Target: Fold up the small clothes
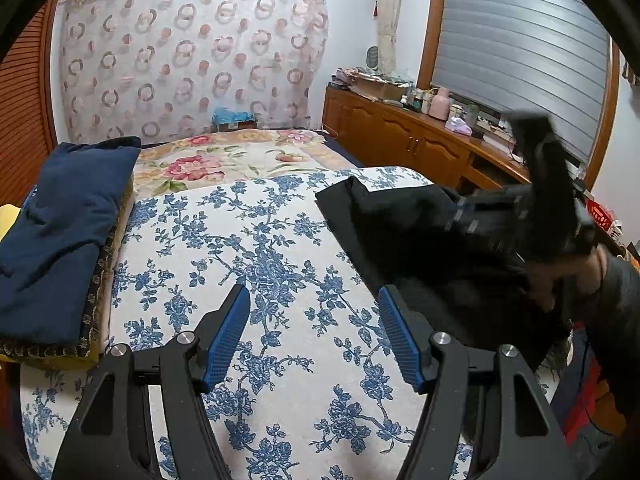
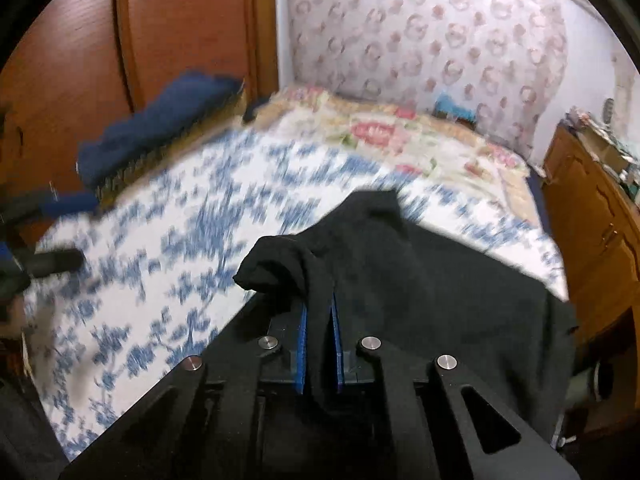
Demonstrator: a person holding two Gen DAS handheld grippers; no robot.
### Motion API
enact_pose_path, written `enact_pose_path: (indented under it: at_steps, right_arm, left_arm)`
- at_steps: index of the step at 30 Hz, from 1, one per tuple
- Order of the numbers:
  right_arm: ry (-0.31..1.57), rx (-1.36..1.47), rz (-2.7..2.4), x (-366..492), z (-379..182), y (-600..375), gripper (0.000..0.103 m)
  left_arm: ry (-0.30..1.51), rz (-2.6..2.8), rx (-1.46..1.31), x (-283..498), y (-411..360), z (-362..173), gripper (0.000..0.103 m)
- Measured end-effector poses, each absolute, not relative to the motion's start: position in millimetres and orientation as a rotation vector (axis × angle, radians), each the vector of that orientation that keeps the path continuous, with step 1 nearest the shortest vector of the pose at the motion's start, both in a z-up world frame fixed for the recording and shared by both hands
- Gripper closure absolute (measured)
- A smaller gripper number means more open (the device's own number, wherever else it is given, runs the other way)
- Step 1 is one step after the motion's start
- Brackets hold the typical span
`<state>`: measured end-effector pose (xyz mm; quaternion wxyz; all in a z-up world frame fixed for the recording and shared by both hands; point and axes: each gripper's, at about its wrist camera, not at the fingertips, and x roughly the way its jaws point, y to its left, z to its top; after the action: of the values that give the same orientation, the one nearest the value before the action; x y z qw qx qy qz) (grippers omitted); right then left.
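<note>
A black garment (image 1: 404, 232) lies on the right side of the blue-flowered bed cover (image 1: 256, 248). My left gripper (image 1: 314, 312) is open and empty, above the cover and left of the garment. My right gripper (image 2: 319, 312) is shut on a fold of the black garment (image 2: 400, 276) and holds it lifted over the bed's right side; cloth drapes over its fingers. The right gripper also shows blurred in the left wrist view (image 1: 544, 200), held by a hand. The left gripper appears blurred at the left edge of the right wrist view (image 2: 52, 236).
A folded navy garment (image 1: 60, 224) lies on a stack at the bed's left edge. A pink-flowered blanket (image 1: 224, 160) covers the far bed. A wooden cabinet (image 1: 400, 136) with clutter runs along the right. A wooden wardrobe (image 2: 140, 40) stands left.
</note>
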<state>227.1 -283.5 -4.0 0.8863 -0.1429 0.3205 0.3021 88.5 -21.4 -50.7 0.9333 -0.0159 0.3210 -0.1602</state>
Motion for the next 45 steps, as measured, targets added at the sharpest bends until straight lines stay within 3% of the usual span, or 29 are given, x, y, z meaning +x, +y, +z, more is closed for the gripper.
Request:
enact_pose_path:
  at_steps: [10, 15, 17, 19, 21, 34, 45]
  right_arm:
    - [0.581, -0.135, 0.472, 237.9, 51.7, -376.7, 0.094]
    - [0.64, -0.102, 0.253, 266.8, 39.8, -420.1, 0.093]
    - [0.68, -0.122, 0.165, 275.7, 27.6, -429.2, 0.086]
    - [0.711, -0.133, 0.141, 276.4, 17.9, -433.6, 0.072]
    - [0.721, -0.127, 0.139, 269.9, 11.1, -435.4, 0.066]
    - [0.738, -0.159, 0.312, 144.8, -18.8, -452.0, 0.066]
    - [0.816, -0.138, 0.313, 107.5, -27.7, -484.1, 0.066]
  left_arm:
    - [0.666, -0.348, -0.03, 87.8, -29.0, -52.0, 0.035]
    - [0.671, -0.358, -0.026, 88.1, -32.5, -53.0, 0.035]
    - [0.672, -0.36, -0.024, 87.7, -33.7, -53.3, 0.035]
    - [0.677, -0.362, -0.026, 87.9, -35.2, -54.6, 0.035]
    - [0.682, -0.366, -0.027, 88.0, -37.5, -55.8, 0.035]
    - [0.71, -0.452, 0.008, 81.9, -77.5, -65.3, 0.035]
    - [0.73, -0.493, 0.052, 73.5, -103.7, -69.7, 0.035]
